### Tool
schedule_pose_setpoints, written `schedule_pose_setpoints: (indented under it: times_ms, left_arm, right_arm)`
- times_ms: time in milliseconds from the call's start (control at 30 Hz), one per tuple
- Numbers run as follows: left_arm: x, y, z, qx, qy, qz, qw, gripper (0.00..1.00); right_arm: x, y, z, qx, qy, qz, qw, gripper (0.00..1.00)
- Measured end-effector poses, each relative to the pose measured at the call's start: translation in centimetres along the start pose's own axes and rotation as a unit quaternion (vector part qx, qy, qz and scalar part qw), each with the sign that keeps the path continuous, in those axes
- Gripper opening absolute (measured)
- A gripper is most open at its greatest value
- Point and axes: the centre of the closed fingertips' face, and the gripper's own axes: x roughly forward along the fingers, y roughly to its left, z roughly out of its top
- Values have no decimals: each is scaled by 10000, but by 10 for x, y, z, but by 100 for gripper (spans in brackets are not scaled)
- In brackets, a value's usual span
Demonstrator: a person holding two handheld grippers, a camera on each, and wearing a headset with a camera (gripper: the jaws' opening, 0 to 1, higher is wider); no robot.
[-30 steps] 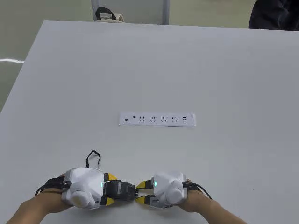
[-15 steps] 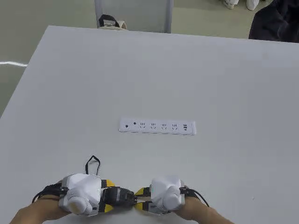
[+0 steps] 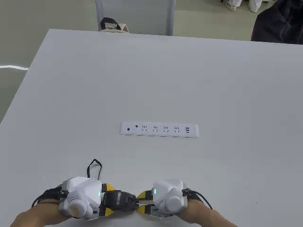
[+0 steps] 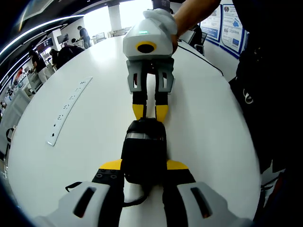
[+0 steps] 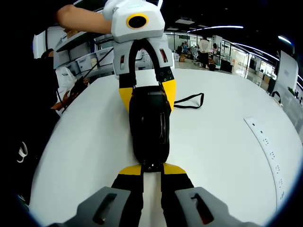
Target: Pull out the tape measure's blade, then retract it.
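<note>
White surface (image 3: 227, 85) at a workbench, little changed from a second ago: the left claw (image 3: 108, 199) still grips the black tape measure (image 3: 122, 200) by its body near the front edge, while the right claw (image 3: 140, 201), pinched narrow, holds its front end, blade not yet drawn out; a power strip (image 3: 159, 129) lies unmoved, well apart beyond them
</note>
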Motion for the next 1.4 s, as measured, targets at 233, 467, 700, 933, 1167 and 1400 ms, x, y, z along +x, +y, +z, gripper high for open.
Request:
schedule_pose_setpoints:
  times_ms: [233, 467, 700, 933, 1167, 1400]
  left_arm:
    - [0, 0, -4, -91, 18, 20, 10000, 26]
    - [-1, 0, -5, -129, 31, 33, 9999, 26]
    - [1, 0, -6, -124, 37, 31, 9999, 26]
    - [-2, -1, -3, -125, 49, 35, 9999, 26]
    - [-4, -1, 0, -136, 67, 41, 9999, 26]
    - [-3, -1, -3, -129, 81, 45, 9999, 26]
  right_arm:
    - [-1, -1, 3, 24, -34, -1, 10000, 11]
    - [-5, -1, 4, 34, -40, -9, 10000, 11]
    - [-12, 0, 0, 49, 12, -29, 10000, 11]
    - [-17, 0, -3, 44, 31, -37, 10000, 11]
    - [-25, 0, -5, 38, 44, -39, 10000, 11]
    - [-34, 1, -11, 90, 64, -36, 9999, 11]
